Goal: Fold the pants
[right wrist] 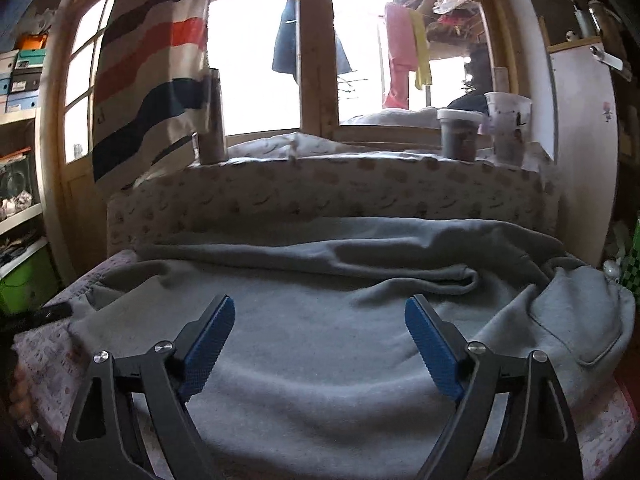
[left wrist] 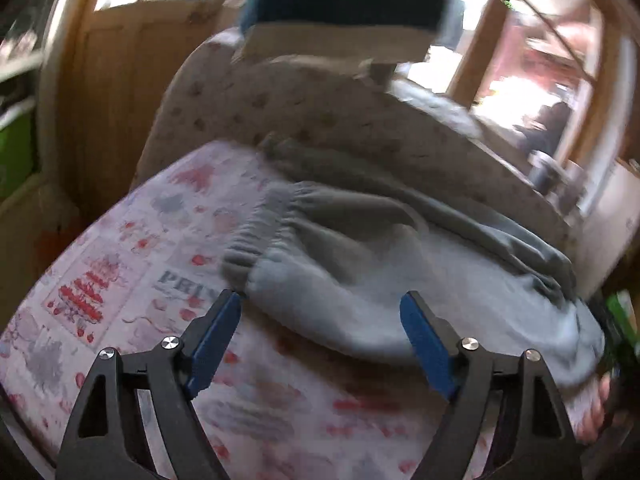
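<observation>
Grey sweatpants lie spread on a bed with a printed sheet. Their elastic cuff or waistband is at the left in the left wrist view. My left gripper is open and empty, its blue pads just short of the near edge of the pants. In the right wrist view the pants cover the bed, with a back pocket at the right and a folded ridge across the far side. My right gripper is open and empty just above the cloth.
A patterned cushion runs along the far side below a wooden window. Cups and a bottle stand on the sill. A striped cloth hangs at the left. Shelves stand at the far left.
</observation>
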Tool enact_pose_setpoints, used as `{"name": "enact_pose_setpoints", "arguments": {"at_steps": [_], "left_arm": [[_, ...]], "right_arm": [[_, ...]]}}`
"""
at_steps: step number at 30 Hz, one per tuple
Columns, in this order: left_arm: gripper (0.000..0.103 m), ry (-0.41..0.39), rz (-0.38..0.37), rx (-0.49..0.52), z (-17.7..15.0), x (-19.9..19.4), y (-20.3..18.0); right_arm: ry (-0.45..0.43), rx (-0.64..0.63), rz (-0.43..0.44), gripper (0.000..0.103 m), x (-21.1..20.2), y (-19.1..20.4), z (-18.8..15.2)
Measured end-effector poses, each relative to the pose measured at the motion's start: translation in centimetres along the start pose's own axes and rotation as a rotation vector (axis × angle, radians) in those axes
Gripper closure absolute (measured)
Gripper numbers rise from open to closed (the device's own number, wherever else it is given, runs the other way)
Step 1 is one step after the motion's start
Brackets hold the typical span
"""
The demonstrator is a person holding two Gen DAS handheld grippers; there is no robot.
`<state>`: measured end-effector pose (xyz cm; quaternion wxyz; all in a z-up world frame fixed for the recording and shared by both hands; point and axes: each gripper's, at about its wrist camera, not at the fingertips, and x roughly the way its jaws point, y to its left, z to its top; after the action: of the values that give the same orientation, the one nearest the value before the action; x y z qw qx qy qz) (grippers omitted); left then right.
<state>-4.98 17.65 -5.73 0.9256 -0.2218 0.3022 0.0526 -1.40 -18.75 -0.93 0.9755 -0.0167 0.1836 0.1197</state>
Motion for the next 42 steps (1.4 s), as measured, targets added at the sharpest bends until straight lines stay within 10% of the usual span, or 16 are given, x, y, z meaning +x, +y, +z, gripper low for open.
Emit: {"name": "enact_pose_setpoints", "arguments": {"at_steps": [3, 8, 18, 24, 38, 42], "left_arm": [[0.031, 0.026, 0.026, -0.090, 0.6, 0.4, 1.3], [0.080, 0.067, 0.080, -0.095, 1.1, 1.5, 1.2], [0.089, -0.112, 0.071, -0.044, 3.8, -3.5, 0.9], [0.089, -0.082, 0.146, -0.002, 2.2, -2.4, 0.8], [0.088, -0.091, 0.181, 0.070, 1.2, -2.1, 0.0], [0.087, -0.073, 0.197, 0.045, 0.4, -1.2, 0.3]], "right_arm": [[-0.004, -0.039, -0.006, 0.015, -0.3, 0.5, -0.3], [-0.015, -0.059, -0.012, 0.015, -0.5, 0.6, -0.3], [-0.013, -0.062, -0.005, 0.015, -0.8, -0.1, 0.3], [0.044, -0.002, 0.053, 0.015, -0.9, -0.9, 0.0], [0.081, 0.101, -0.609, 0.017, -4.5, -20.0, -2.0], [0.069, 0.246, -0.671, 0.017, -6.3, -27.0, -1.6]]}}
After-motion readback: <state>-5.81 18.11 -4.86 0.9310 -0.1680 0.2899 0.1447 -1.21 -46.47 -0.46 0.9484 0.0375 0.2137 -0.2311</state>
